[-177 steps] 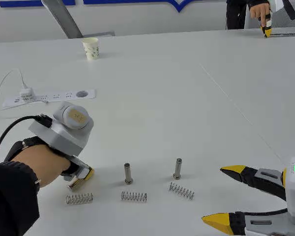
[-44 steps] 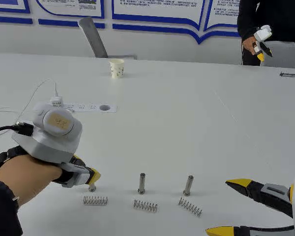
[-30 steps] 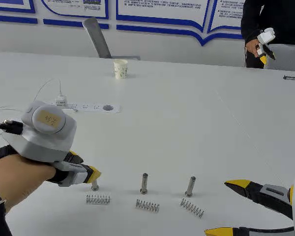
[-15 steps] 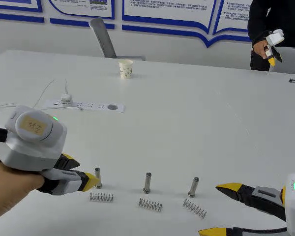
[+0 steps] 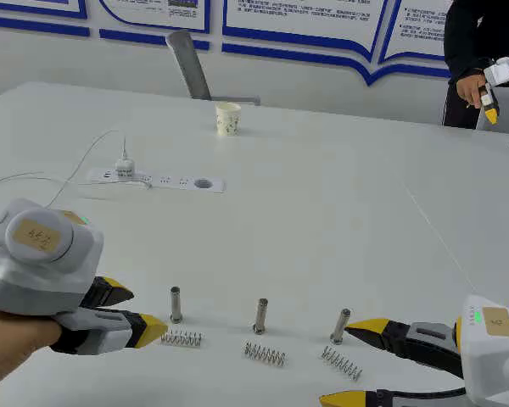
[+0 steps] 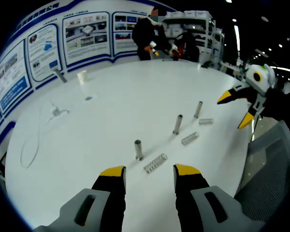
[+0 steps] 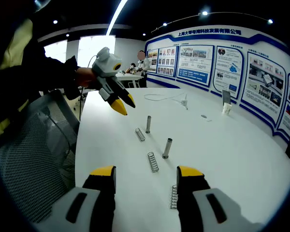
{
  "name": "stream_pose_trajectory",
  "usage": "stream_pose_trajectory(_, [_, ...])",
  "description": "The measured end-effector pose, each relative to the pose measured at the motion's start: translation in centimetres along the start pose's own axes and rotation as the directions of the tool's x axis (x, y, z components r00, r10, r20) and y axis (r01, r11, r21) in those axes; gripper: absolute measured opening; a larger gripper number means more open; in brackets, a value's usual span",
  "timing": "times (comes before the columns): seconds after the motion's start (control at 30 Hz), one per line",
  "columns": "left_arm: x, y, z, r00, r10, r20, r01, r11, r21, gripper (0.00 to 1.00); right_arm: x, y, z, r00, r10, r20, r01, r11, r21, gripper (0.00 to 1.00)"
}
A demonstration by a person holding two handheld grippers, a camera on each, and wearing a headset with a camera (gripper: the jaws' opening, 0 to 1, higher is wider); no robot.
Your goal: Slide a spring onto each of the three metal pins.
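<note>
- The white bench (image 5: pixel 322 212) carried the work.
- The left gripper (image 5: pixel 147 309) and right gripper (image 6: pixel 231 113) hovered at either end of the row, fingers wide and empty.
- Three metal pins (image 5: pixel 260 315) stood upright in a row.
- Three springs (image 5: pixel 265 354) lay loose, one beside each pin.

Office-style meeting room: a broad white tabletop (image 5: pixel 322 195), with a white power strip (image 5: pixel 157 179) and a white paper cup (image 5: pixel 228 119) ahead of the left gripper (image 5: pixel 148 309). Farther beyond are a grey chair back (image 5: pixel 191 72) and blue-and-white wall display boards (image 5: pixel 314 17).
</note>
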State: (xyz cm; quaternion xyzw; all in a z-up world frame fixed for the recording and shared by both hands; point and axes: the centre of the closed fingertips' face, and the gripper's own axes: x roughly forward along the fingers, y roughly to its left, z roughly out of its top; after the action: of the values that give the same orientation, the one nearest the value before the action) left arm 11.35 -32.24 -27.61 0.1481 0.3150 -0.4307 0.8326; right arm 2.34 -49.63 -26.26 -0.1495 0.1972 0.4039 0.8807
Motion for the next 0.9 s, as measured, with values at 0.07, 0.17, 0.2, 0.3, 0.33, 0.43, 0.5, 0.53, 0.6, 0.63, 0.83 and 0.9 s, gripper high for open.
stream_pose_trajectory(0.07, [-0.1, 0.0, -0.3, 1.0, -0.001, 0.001, 0.001, 1.0, -0.003, 0.4, 0.5, 0.2, 0.3, 0.9999, 0.013, 0.001, -0.013, 1.0, -0.007, 0.51])
stream_pose_trajectory(0.17, [-0.2, 0.1, -0.7, 1.0, -0.002, 0.003, 0.002, 1.0, -0.012, 0.4, 1.2, 0.5, 0.7, 0.9995, 0.031, -0.002, -0.031, 0.999, -0.015, 0.5])
stream_pose_trajectory(0.2, [-0.2, 0.1, -0.7, 1.0, -0.003, 0.005, 0.003, 1.0, -0.014, 0.4, 1.4, 0.6, 0.8, 0.9993, 0.037, -0.004, -0.037, 0.999, -0.018, 0.5])
stream_pose_trajectory(0.3, [-0.2, -0.1, -1.0, 1.0, -0.006, 0.005, 0.006, 1.0, -0.02, 0.4, 2.1, 0.9, 1.1, 0.9986, 0.053, -0.009, -0.053, 0.998, -0.027, 0.48])
stream_pose_trajectory(0.33, [-0.2, -0.1, -1.2, 1.0, -0.007, 0.005, 0.007, 1.0, -0.022, 0.41, 2.5, 1.0, 1.3, 0.9981, 0.061, -0.01, -0.061, 0.998, -0.031, 0.48])
stream_pose_trajectory(0.43, [-0.1, -0.2, -1.4, 0.9999, -0.011, 0.001, 0.011, 1.0, -0.027, 0.41, 3.2, 1.2, 1.8, 0.9971, 0.076, -0.01, -0.076, 0.996, -0.042, 0.47])
stream_pose_trajectory(0.5, [-0.2, -0.3, -1.6, 0.9999, -0.012, 0.001, 0.012, 0.999, -0.03, 0.41, 3.8, 1.3, 2.2, 0.9964, 0.084, -0.01, -0.085, 0.995, -0.048, 0.46])
stream_pose_trajectory(0.53, [-0.2, -0.3, -1.6, 0.9999, -0.014, 0.001, 0.014, 0.999, -0.031, 0.41, 4.1, 1.3, 2.3, 0.996, 0.088, -0.01, -0.089, 0.995, -0.05, 0.45])
stream_pose_trajectory(0.6, [-0.2, -0.3, -1.7, 0.9999, -0.015, 0.001, 0.015, 0.999, -0.032, 0.41, 4.8, 1.4, 2.6, 0.9953, 0.096, -0.011, -0.097, 0.994, -0.056, 0.45])
stream_pose_trajectory(0.63, [-0.2, -0.4, -1.7, 0.9999, -0.016, 0.001, 0.016, 0.999, -0.033, 0.41, 5.1, 1.5, 2.7, 0.9948, 0.101, -0.011, -0.102, 0.993, -0.058, 0.44])
stream_pose_trajectory(0.83, [-0.2, -0.4, -2.0, 0.9998, -0.02, -0.002, 0.02, 0.999, -0.035, 0.41, 7.2, 2.1, 3.2, 0.9906, 0.135, -0.02, -0.136, 0.989, -0.063, 0.4])
stream_pose_trajectory(0.9, [-0.1, -0.5, -2.1, 0.9998, -0.022, -0.003, 0.022, 0.999, -0.035, 0.41, 7.8, 2.2, 3.3, 0.9896, 0.142, -0.022, -0.143, 0.988, -0.062, 0.39])
